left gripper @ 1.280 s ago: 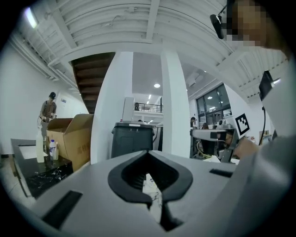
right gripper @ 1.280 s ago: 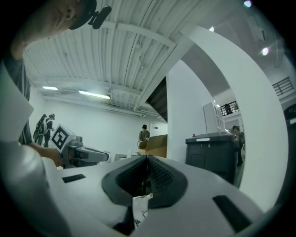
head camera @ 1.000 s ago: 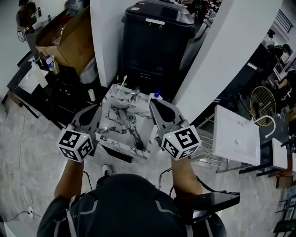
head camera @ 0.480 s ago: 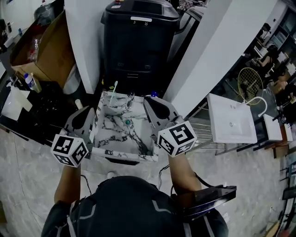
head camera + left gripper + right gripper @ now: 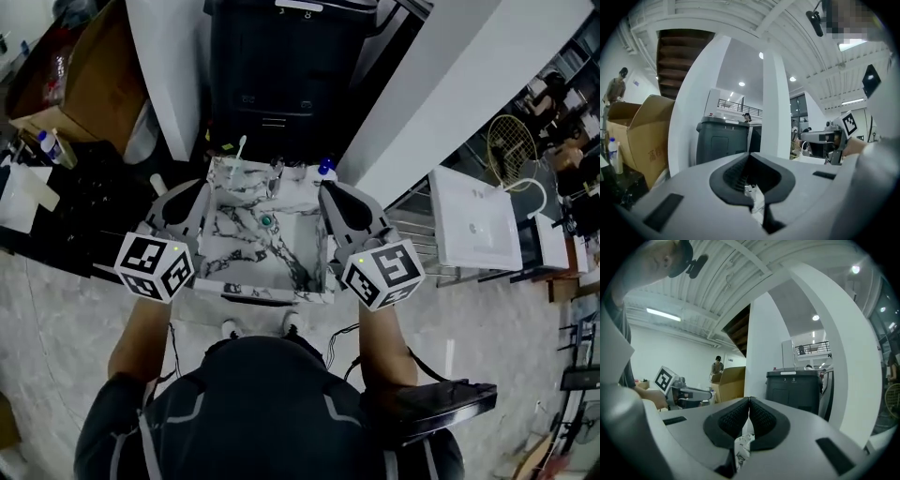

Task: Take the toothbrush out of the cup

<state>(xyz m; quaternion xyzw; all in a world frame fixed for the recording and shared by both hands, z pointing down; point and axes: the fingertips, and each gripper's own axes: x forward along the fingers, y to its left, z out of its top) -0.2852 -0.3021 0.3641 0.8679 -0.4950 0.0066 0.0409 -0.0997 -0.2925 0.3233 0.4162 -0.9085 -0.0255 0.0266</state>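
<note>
A white-headed toothbrush [image 5: 240, 149] stands up out of a clear cup [image 5: 234, 174] at the back left corner of a marble-patterned basin [image 5: 228, 269]. My left gripper [image 5: 191, 190] is held level along the basin's left side, short of the cup, with its jaws shut and empty. The right gripper [image 5: 330, 192] lies along the basin's right side, also shut on nothing. In the left gripper view the left gripper [image 5: 750, 155] has its pads together, and the right gripper [image 5: 749, 399] shows the same in its own view. Cup and brush are hidden behind the jaws in both gripper views.
A tap [image 5: 277, 173] and a blue-capped bottle [image 5: 326, 167] stand on the basin's back rim. Behind it are a black bin [image 5: 281, 66] and white pillars [image 5: 164, 75]. A cardboard box [image 5: 66, 75] is at far left, a white washbasin [image 5: 473, 230] at right.
Both grippers have come forward along the basin's two sides and a little lower, staying shut. The head view has shifted, so the basin sits nearer.
</note>
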